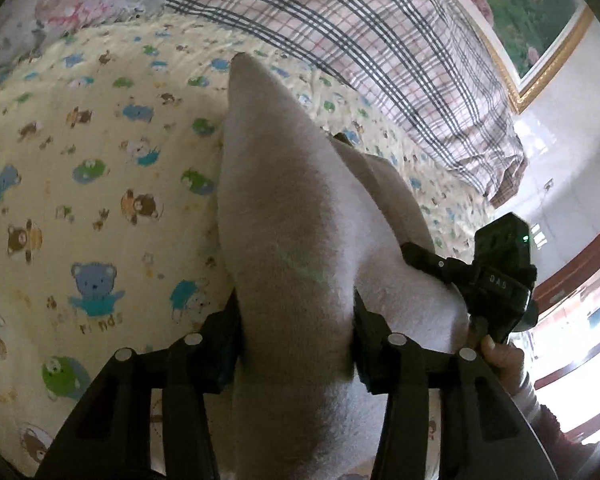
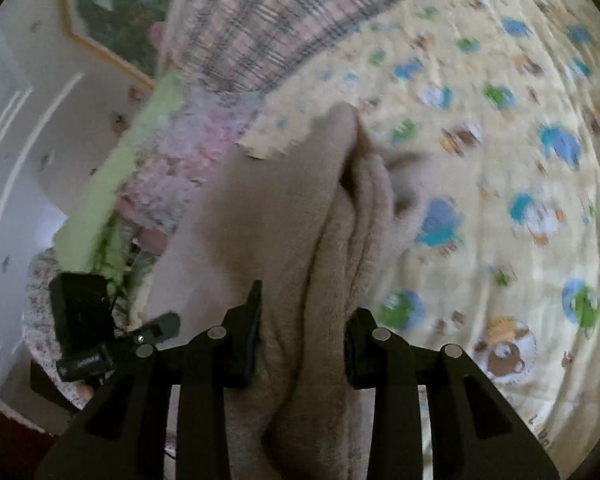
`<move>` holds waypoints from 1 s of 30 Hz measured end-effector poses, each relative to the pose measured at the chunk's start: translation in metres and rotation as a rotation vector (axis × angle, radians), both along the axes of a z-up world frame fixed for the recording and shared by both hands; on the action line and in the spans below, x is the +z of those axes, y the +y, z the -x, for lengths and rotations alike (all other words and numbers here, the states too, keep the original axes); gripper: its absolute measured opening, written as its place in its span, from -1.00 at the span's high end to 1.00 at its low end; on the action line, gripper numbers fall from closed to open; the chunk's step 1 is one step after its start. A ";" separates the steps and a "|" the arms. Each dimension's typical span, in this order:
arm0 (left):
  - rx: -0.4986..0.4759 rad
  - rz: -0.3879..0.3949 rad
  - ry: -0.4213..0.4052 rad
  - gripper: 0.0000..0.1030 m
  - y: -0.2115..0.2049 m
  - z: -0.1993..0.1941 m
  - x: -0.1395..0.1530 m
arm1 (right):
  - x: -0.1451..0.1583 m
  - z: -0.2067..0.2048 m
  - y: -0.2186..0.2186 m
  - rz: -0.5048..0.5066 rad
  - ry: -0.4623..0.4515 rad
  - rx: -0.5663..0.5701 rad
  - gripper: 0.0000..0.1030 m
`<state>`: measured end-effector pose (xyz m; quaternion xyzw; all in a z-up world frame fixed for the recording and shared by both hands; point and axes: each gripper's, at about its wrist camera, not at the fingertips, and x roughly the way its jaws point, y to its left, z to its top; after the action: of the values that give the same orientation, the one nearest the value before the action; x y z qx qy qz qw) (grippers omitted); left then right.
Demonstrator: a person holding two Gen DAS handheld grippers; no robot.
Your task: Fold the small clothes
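Tools are gripping one beige garment (image 1: 284,208) above the bed (image 1: 80,152): left tool (image 1: 296,344) and right tool (image 2: 300,344) each clamping a fold, angled downward.

garment (image 1: 284,208) over quilt (image 1: 100,152), blanket (image 1: 380,40) behind

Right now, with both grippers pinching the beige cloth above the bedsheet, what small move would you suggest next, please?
Probably lower both together: the left gripper and right gripper each clamp the cloth, which hangs bunched above the bedsheet, so laying it flat would help.
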<state>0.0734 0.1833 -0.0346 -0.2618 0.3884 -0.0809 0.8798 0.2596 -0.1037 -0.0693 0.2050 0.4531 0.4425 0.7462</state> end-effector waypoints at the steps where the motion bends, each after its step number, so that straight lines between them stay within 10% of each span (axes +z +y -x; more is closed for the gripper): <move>1: 0.004 0.002 0.002 -0.04 0.000 -0.001 -0.001 | -0.004 -0.002 -0.003 -0.007 0.023 -0.010 0.18; 17: 0.116 -0.031 0.027 -0.26 0.043 -0.006 0.035 | 0.069 -0.006 -0.001 0.170 -0.191 -0.155 -0.06; 25: 0.084 -0.069 0.065 -0.26 0.030 -0.038 0.026 | 0.054 -0.029 0.040 0.266 -0.188 -0.109 0.70; 30: 0.072 -0.081 0.064 -0.26 0.025 -0.041 0.027 | 0.085 -0.018 0.030 0.194 -0.269 -0.124 0.79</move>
<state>0.1143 0.2083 -0.0071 -0.2423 0.4099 -0.0252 0.8790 0.2773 -0.0736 0.0153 0.0983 0.3764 0.3732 0.8422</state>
